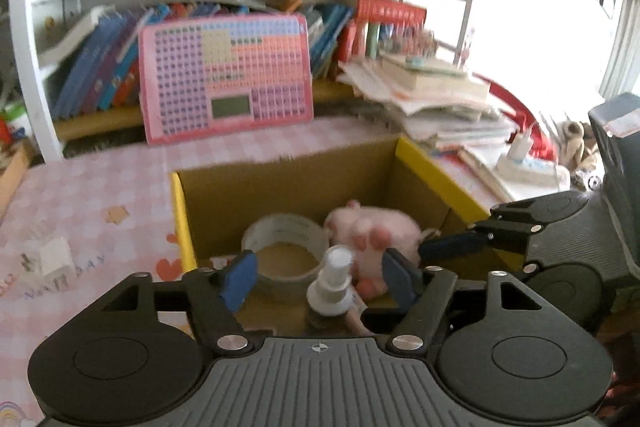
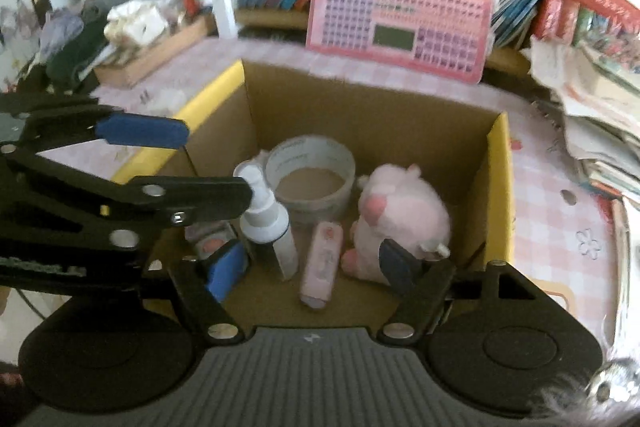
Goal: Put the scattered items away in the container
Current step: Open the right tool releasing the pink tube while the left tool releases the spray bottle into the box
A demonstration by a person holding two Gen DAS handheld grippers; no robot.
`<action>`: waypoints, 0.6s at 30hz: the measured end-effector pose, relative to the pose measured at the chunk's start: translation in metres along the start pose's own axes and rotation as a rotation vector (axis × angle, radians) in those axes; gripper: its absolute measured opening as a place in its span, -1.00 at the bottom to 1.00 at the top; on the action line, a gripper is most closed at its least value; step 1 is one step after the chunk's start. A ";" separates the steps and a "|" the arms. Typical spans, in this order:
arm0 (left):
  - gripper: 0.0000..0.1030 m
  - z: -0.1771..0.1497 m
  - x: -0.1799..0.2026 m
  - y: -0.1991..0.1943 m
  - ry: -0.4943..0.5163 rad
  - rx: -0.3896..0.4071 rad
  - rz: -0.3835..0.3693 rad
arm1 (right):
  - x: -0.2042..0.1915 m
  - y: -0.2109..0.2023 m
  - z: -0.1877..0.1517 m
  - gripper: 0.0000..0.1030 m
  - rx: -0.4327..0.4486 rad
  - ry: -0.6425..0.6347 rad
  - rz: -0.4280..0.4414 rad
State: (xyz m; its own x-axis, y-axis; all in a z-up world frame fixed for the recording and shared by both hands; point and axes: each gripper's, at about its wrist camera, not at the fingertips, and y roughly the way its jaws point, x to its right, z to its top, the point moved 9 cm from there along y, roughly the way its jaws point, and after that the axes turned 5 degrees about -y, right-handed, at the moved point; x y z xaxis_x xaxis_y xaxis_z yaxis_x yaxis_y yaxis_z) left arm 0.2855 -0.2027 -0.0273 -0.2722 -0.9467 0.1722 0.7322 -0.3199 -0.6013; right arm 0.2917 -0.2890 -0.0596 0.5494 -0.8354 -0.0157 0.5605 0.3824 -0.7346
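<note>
The cardboard box (image 2: 496,187), with yellow outer faces and an open top, stands on the desk (image 1: 80,195), which carries a pink checked cover. Behind the box, at the rear edge of the desk, a pink chart board (image 1: 228,79) leans against a row of books (image 1: 100,67) on the lower shelf. A stack of papers and books (image 1: 432,95) occupies the rear right part of the desk. Inside the box, the tape roll (image 2: 310,179) lies flat near the rear wall. The pink plush toy (image 2: 400,219) sits to the right of the roll, close to the right wall. The white spray bottle (image 2: 266,223) is at the left of the box floor, just in front of the roll, its nozzle end uppermost in the view. The pink tube (image 2: 322,263) lies between the bottle and the plush toy, and a small pink item (image 2: 210,243) lies left of the bottle; its type cannot be determined. The left gripper (image 1: 320,281) is positioned above the near edge of the box with its jaws apart; nothing is clamped between the blue pads (image 1: 240,279). The right gripper (image 2: 310,267) is likewise above the near edge, jaws spread and holding nothing, with the tube visible beneath the gap. Each gripper appears at the side of the other camera view.
</note>
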 end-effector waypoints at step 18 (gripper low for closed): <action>0.64 -0.021 -0.023 -0.065 -0.074 0.112 0.102 | -0.002 -0.049 -0.009 0.56 0.159 0.159 -0.167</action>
State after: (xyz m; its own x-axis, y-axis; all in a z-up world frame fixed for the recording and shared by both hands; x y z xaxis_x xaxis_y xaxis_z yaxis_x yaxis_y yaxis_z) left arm 0.2309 -0.1596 -0.0080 -0.1494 -0.9732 0.1747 0.8198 -0.2207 -0.5284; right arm 0.2576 -0.3098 -0.0302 0.3443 -0.9387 -0.0191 0.7321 0.2812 -0.6204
